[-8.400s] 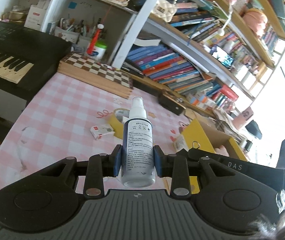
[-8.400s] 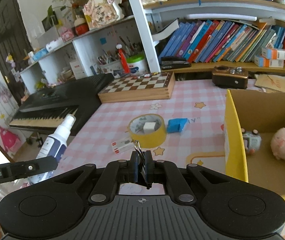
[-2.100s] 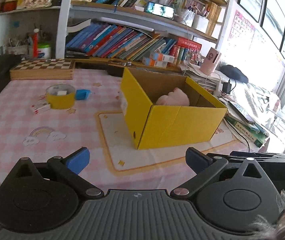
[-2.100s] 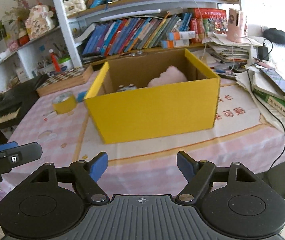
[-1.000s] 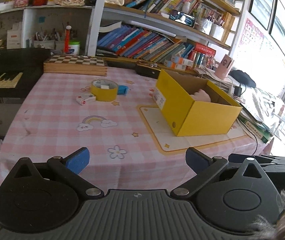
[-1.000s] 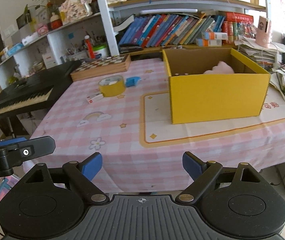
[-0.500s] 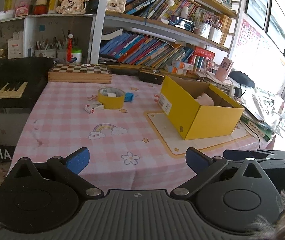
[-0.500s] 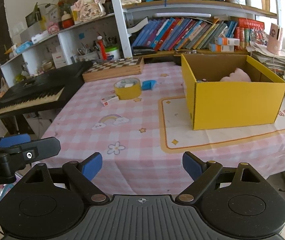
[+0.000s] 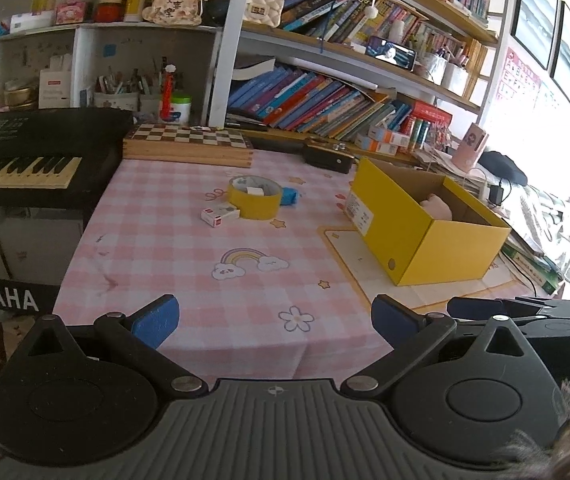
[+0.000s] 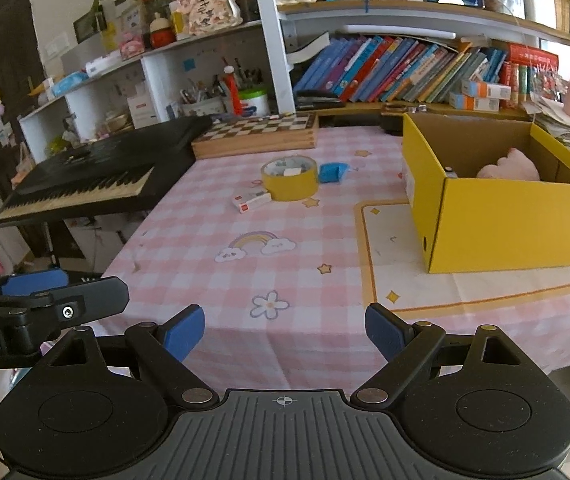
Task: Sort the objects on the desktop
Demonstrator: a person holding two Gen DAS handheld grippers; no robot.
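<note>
A yellow cardboard box (image 9: 429, 236) (image 10: 513, 224) stands on the right of the pink checked table (image 9: 213, 264) (image 10: 285, 256), with a pink plush (image 9: 437, 206) (image 10: 511, 168) inside. A yellow tape roll (image 9: 253, 197) (image 10: 289, 178), a small white and red box (image 9: 220, 214) (image 10: 251, 201) and a blue object (image 9: 288, 196) (image 10: 333, 172) lie at the table's far middle. My left gripper (image 9: 275, 320) is open and empty, off the table's near edge. My right gripper (image 10: 285, 332) is open and empty, also off the near edge.
A chessboard box (image 9: 187, 146) (image 10: 257, 134) lies at the table's back. A black keyboard (image 9: 25, 156) (image 10: 97, 176) stands to the left. Bookshelves line the back wall. Papers and cables pile up at the right (image 9: 525, 208).
Both grippers have pulled back from the table and stay open and empty. The box and the small objects look farther away. The spray bottle and the clip held earlier are gone from the jaws.
</note>
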